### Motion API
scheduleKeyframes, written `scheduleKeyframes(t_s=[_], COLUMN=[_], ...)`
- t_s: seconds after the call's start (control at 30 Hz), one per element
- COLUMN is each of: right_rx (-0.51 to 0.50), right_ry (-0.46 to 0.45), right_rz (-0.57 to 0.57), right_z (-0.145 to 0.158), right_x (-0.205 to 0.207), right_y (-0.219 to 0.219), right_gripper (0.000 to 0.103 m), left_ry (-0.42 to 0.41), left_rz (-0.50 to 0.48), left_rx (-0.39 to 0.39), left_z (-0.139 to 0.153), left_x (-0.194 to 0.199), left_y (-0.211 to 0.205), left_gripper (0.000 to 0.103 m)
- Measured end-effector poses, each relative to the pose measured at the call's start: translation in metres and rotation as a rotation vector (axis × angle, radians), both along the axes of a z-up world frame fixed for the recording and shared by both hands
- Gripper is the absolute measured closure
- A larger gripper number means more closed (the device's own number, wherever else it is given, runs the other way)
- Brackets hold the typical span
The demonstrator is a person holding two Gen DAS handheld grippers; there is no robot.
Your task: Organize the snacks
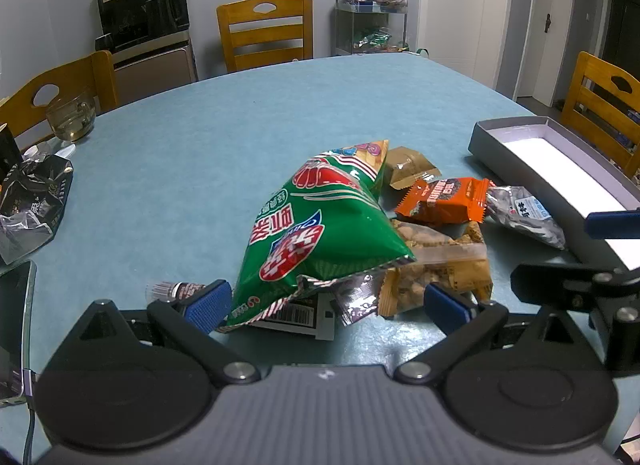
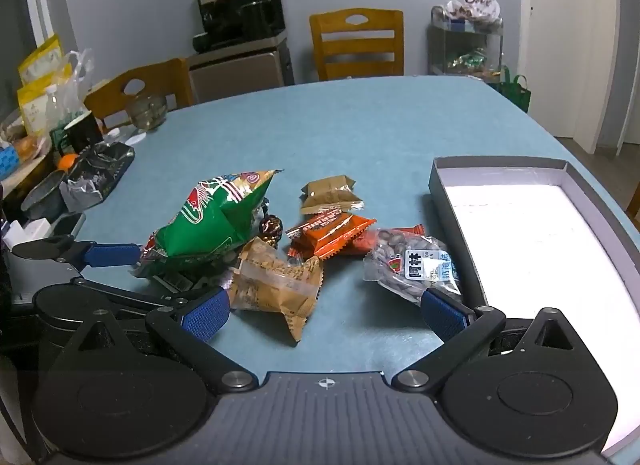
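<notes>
Blue-padded fingers [image 1: 208, 305] of the left gripper [image 1: 326, 307] spread wide, straddling the near end of the green chip bag [image 1: 320, 233]; left pad at the bag's edge, contact unclear. Nothing gripped. Right gripper [image 2: 326, 313] also wide open, empty, hovering low over the blue table [image 2: 360, 129]; its left pad sits just beside the tan clear-window snack pack [image 2: 276, 285], its right pad by the seed packet [image 2: 416, 265]. Relative to the green chip bag: orange packets [image 2: 332, 237] just right, small brown packet [image 2: 330, 195] behind-right, grey tray [image 2: 452, 205] far right, well apart.
</notes>
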State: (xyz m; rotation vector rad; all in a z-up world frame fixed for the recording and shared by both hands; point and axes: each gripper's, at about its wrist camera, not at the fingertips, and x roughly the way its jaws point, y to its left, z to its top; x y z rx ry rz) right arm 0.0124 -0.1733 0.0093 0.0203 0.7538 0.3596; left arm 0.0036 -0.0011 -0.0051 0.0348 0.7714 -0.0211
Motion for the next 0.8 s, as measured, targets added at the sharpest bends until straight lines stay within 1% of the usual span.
scheduleKeyframes(t_s=[0.8], right_rx=[-0.005], right_ry=[0.014], right_rz=[0.007], right_z=[-0.0011], right_x=[0.0029], right_y=[0.0026], right_gripper=[0.0], left_ry=[0.013], left_rz=[-0.013], left_rx=[-0.012], left_z=[0.0027], left_x=[-0.0015], left_y=[-0.0003], left_gripper=[0.0])
